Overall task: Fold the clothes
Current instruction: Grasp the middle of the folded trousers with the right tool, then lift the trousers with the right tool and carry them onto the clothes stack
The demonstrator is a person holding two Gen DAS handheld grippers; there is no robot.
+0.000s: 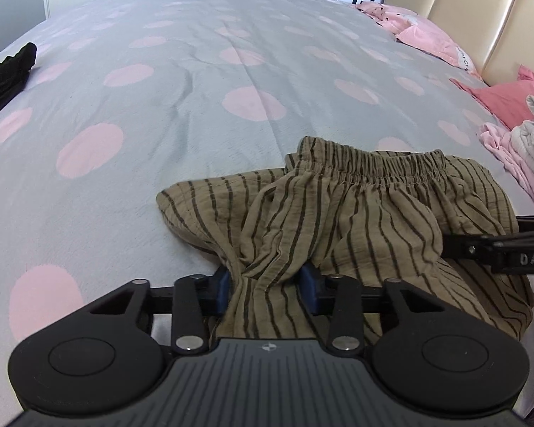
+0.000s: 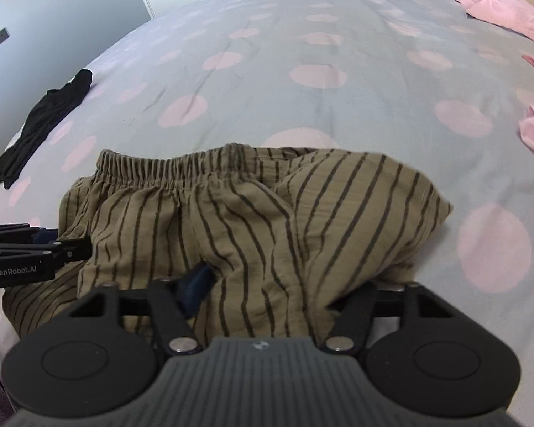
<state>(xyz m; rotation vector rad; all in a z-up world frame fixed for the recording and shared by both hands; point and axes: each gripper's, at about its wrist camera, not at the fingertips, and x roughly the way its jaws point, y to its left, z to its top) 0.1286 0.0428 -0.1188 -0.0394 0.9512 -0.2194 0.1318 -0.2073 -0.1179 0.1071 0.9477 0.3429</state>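
Note:
Olive-brown striped shorts (image 1: pixel 356 213) with an elastic waistband lie bunched on the grey bedspread near its front edge; they also show in the right wrist view (image 2: pixel 249 213). My left gripper (image 1: pixel 267 281) is shut on a gathered fold of the shorts between its blue pads. My right gripper (image 2: pixel 267 284) is shut on the shorts too, its fingers mostly buried under the cloth. Each gripper shows at the side of the other's view: the right one (image 1: pixel 498 245) and the left one (image 2: pixel 25 252).
The bedspread (image 1: pixel 195 106) is grey with pink dots. A black garment (image 2: pixel 42 124) lies at the far left edge. Pink pillows (image 1: pixel 427 39) and a pile of pink and grey clothes (image 1: pixel 523 149) lie at the right by the cream headboard (image 1: pixel 480 10).

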